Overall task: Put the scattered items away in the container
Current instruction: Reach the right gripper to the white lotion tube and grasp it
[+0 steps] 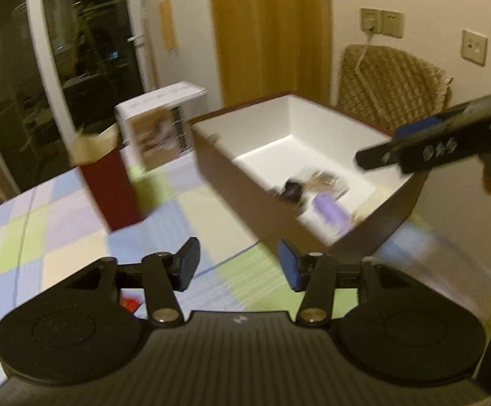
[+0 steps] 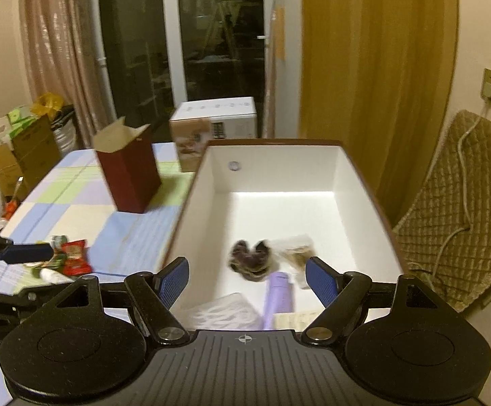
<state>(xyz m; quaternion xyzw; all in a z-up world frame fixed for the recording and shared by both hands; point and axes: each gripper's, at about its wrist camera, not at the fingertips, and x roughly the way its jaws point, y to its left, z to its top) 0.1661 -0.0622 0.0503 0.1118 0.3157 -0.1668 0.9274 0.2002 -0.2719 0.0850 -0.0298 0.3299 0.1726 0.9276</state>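
Blur smears both views, yet the layout reads clearly enough. The right claw (image 2: pixel 247 282) hangs over the near end of the white-lined box (image 2: pixel 364 182), its blue pads (image 2: pixel 174 282) spread apart with nothing between them. Just ahead of it, on the box floor, lie a dark crumpled wrapper (image 2: pixel 250 260), a clear packet (image 2: pixel 296 250) to the right of that, and a lilac tube (image 2: pixel 279 296) running back under the claw; a pale patterned packet (image 2: pixel 225 311) sits below its left pad. To the left of this claw, on the checked tabletop (image 2: pixel 86 206), a red snack packet (image 2: pixel 74 258) and a green one (image 2: pixel 54 264) rest beside the tip of the other tool. The left claw (image 1: pixel 238 267) also stands apart and empty, hovering above the tabletop (image 1: pixel 59 237) with the box (image 1: pixel 316 132) ahead and to its right, well clear of the pads. A dark red open carton (image 1: pixel 110 182) stands ahead to its left, and a white cardboard box (image 1: pixel 161 125) behind that. A bit of red wrapper (image 1: pixel 130 302) peeks out beneath the left claw's linkage.
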